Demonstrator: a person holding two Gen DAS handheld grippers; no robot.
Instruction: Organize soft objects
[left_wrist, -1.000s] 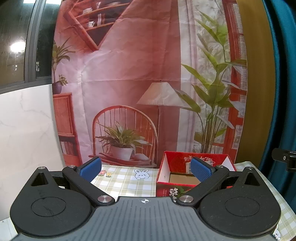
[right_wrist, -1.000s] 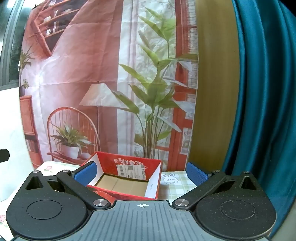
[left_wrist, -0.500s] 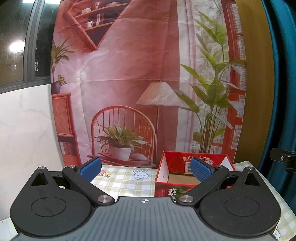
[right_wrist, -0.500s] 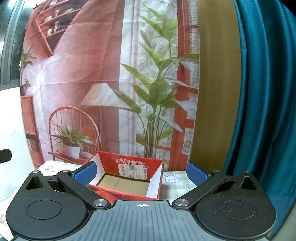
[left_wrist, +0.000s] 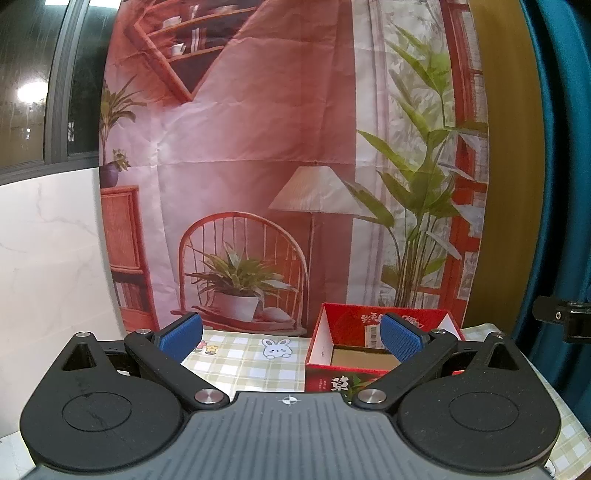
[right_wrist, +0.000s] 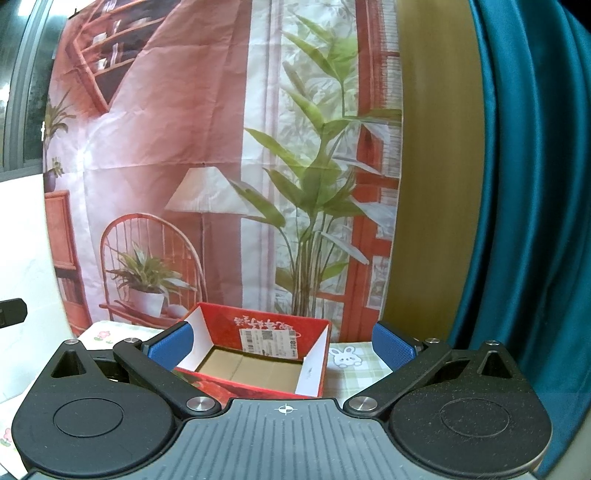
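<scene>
Right wrist: red box (right_wrist: 258, 334) floor bare; left wrist: mostly hidden.

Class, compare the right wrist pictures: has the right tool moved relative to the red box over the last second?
Yes, slightly. The red box sits a little higher and further right against the open right tool, suggesting it dipped and drifted left.

Each gripper, left (left_wrist: 291, 335) and right (right_wrist: 282, 344), has black arms, blue ribbed pads (left_wrist: 400, 338), silver pivot screws (left_wrist: 372, 396) (two apiece) and a grey ridged base.

One red box (right_wrist: 258, 332), one checked tablecloth (left_wrist: 243, 365), two bunny prints (left_wrist: 275, 348)
</scene>
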